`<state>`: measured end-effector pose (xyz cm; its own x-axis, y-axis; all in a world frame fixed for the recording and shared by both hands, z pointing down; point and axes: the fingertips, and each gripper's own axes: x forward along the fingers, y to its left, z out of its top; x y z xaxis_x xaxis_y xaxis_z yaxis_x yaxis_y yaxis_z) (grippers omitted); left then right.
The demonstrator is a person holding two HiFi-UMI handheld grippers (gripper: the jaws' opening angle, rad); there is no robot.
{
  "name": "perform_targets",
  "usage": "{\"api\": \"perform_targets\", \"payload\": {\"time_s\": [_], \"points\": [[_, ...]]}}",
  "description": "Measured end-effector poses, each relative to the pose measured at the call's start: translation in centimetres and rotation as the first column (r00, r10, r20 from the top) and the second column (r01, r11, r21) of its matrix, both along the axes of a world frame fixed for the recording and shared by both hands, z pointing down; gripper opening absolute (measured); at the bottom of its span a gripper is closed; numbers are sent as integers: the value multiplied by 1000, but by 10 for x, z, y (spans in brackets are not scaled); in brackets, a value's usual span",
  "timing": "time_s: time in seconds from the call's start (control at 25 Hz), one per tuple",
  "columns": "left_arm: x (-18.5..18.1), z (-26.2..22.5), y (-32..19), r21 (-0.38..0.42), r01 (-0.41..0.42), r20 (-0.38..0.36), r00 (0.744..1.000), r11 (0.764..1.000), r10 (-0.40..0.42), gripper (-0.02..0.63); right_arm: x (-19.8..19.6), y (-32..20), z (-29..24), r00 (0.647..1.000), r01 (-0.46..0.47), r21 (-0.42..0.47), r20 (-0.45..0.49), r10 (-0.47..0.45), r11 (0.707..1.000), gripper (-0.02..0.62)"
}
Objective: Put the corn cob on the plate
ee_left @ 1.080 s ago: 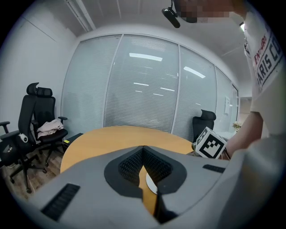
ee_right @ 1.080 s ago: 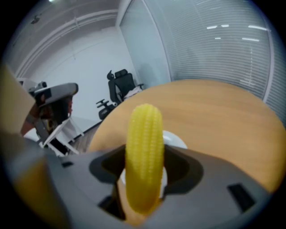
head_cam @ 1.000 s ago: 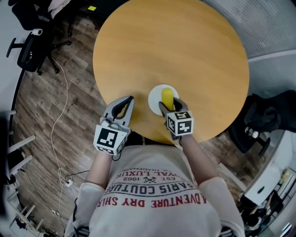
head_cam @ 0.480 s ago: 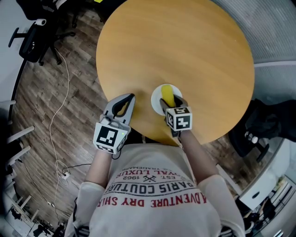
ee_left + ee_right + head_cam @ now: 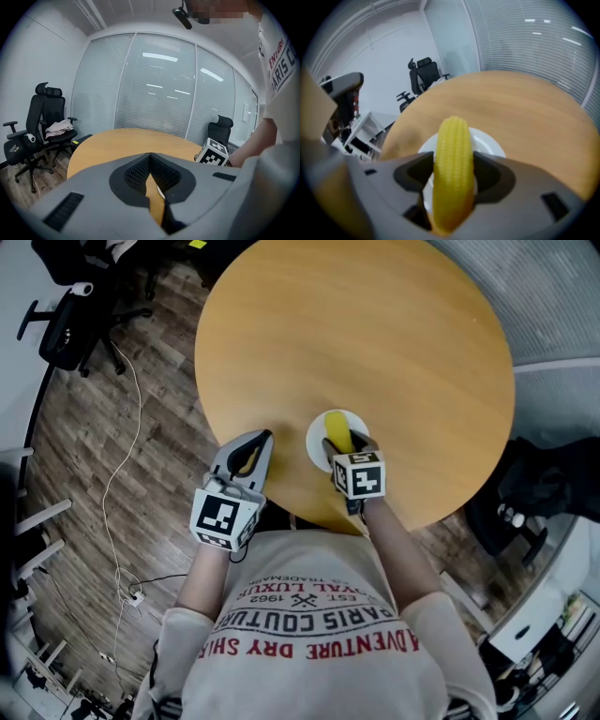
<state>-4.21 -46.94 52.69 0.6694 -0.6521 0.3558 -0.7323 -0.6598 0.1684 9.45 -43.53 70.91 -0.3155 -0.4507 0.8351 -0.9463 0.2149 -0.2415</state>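
A yellow corn cob [image 5: 451,173] is clamped lengthwise between the jaws of my right gripper [image 5: 343,442], which is shut on it. It hangs over a small white plate [image 5: 317,437] near the round wooden table's front edge; in the right gripper view the plate [image 5: 490,145] shows behind the cob. In the head view the corn cob [image 5: 338,432] lies across the plate's middle. I cannot tell whether the cob touches the plate. My left gripper [image 5: 248,456] is shut and empty at the table's near edge, left of the plate.
The round wooden table [image 5: 375,343] carries only the plate. Black office chairs [image 5: 66,320] stand on the wood floor at the far left, with a white cable [image 5: 117,484] trailing across it. Another dark chair [image 5: 539,488] is at the right.
Between one second ago and half a second ago the view shifted slightly. The right gripper with the cob stays over the plate, and the left gripper has not moved.
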Motion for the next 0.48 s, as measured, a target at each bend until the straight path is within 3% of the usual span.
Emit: {"api": "perform_targets", "payload": {"time_s": [0.24,0.48], "points": [[-3,-2,1,-2,8,-8,1000,1000,-8,32,2,0,-7,999,-25,15,-29,25,1000,270],[-6,-7,4,10,-6,-14,1000,1000,6,32,4,-2,-48,996,-76,116,-37,81,990,268]]}}
